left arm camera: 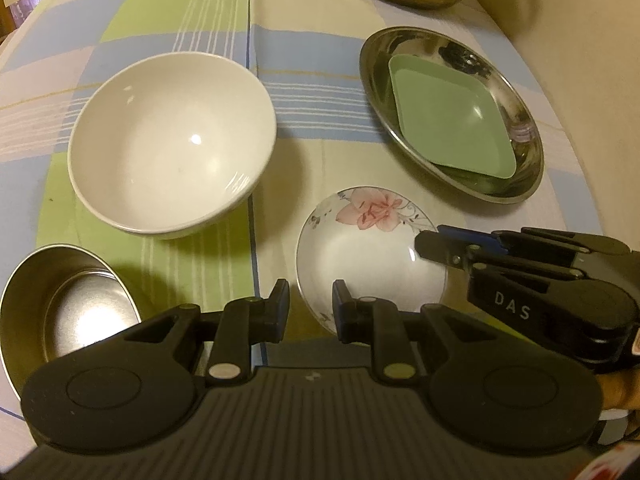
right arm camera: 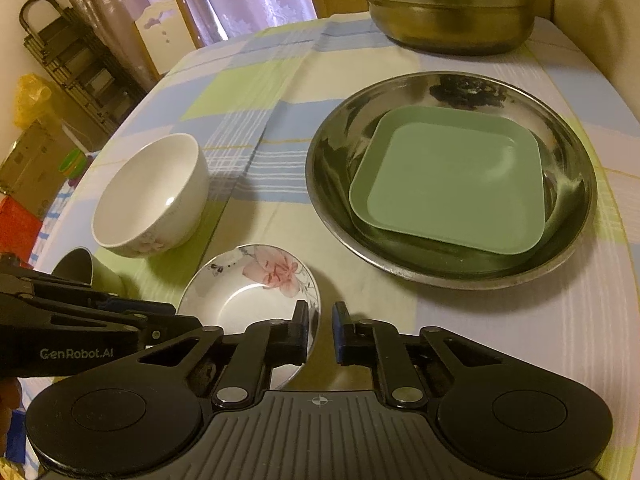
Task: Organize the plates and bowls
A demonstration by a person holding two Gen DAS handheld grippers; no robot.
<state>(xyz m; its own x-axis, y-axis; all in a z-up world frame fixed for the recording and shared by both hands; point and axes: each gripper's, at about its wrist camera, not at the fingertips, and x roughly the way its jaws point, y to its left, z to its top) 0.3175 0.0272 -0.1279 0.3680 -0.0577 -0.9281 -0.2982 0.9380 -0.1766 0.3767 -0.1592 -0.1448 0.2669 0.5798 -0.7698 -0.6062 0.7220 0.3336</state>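
Right wrist view shows the right gripper (right arm camera: 320,330) with its jaws spread a little and straddling the near-right rim of the floral saucer (right arm camera: 248,300), one finger inside the rim and one outside, not yet closed on it. The left gripper (left arm camera: 310,308) hangs just beside the same saucer's opposite edge, jaws likewise parted and holding nothing.

A likely slip: the saucer is shallow, glazed and smooth, so a pinch on so thin a rim could let it tilt or slide out on lifting and knock against the white bowl (right arm camera: 154,196) nearby. With both tools crowded at one small dish, they could also bump each other.

The saucer lies on the checked tablecloth (right arm camera: 256,80), directly under the right gripper's fingertips. Beyond it, to the right, sits the green square plate (right arm camera: 452,180) nested in the round steel tray (right arm camera: 572,160), a probable stacking place. A steel cup (left arm camera: 60,304) stands near the left gripper.
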